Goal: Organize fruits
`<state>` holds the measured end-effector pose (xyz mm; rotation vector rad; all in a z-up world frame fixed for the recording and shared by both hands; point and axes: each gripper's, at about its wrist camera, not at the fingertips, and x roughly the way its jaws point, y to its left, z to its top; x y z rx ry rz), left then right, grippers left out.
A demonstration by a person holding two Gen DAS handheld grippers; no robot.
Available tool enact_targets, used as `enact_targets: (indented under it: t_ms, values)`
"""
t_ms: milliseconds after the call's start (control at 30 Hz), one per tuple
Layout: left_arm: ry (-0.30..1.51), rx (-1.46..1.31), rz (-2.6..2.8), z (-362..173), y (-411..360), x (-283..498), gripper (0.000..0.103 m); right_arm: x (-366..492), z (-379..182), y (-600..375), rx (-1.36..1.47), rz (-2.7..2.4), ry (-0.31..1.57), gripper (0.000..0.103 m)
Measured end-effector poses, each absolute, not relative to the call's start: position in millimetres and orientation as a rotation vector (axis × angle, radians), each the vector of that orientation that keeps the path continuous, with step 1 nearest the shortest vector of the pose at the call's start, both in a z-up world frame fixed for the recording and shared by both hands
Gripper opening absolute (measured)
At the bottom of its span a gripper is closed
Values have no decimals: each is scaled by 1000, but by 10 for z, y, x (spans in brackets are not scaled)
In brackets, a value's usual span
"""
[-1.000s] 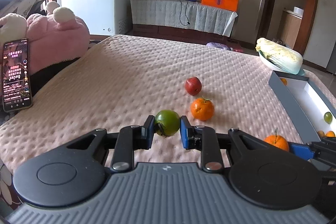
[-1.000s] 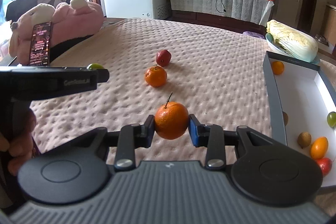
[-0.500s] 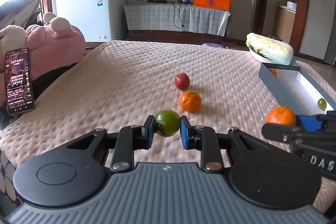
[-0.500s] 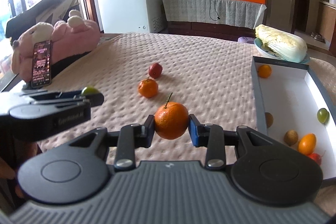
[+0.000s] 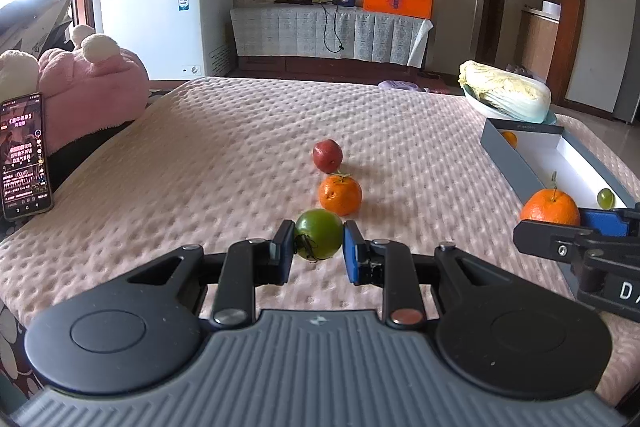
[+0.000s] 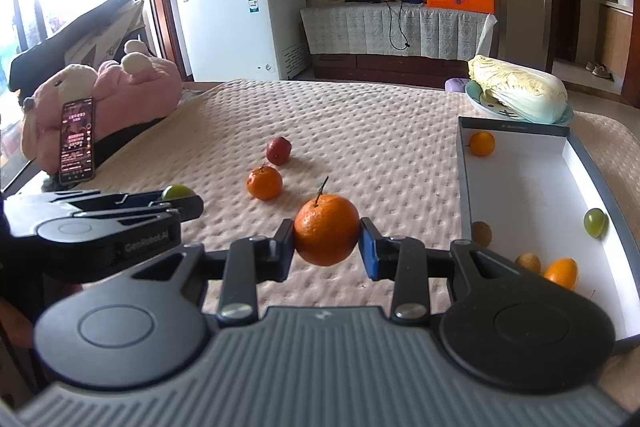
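Both held fruits are now carried higher and nearer the box [image 6: 464, 183]: green tomato [image 5: 319, 239] clenched in left gripper [image 5: 316, 247], stemmed orange [image 6: 327, 235] in right gripper [image 6: 327, 243].

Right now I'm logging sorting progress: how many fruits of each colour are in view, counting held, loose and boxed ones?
Orange round fruits: 4
Green round fruits: 2
Dark red fruit: 1
Small brown fruits: 2
Total: 9 visible; more may be hidden in the white box.
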<state>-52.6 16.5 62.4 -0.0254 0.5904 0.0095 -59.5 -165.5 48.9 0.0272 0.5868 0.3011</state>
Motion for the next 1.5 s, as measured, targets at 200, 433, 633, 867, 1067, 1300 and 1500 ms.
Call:
enact_targets:
  t_ms: [200,433,633,867,1067,1300,1500]
  values:
    - [586,-27,-3,626,86,-519,30,-615,501,-1688,23,298,581,37]
    - [586,-20,-8,621,41,-517,30,-661,525,-1754,6,290,572,37]
    - [592,-19,-14,600,-19,-492,30,-669,528,-1826,9,288,571,37]
    - [594,-9,-45,576,-154,-464,30,-690,521,-1881,-5,276,573,37]
    - [605,-9,-51,550,-213,-415,30,-706,528,-1945,3,266,566,37]
    - [618,2,-56,533,-309,-390,30,-720,550,-1999,18,253,554,37]
    - [615,11,-86,530,-435,-395,30,-729,557,-2071,29,240,550,37]
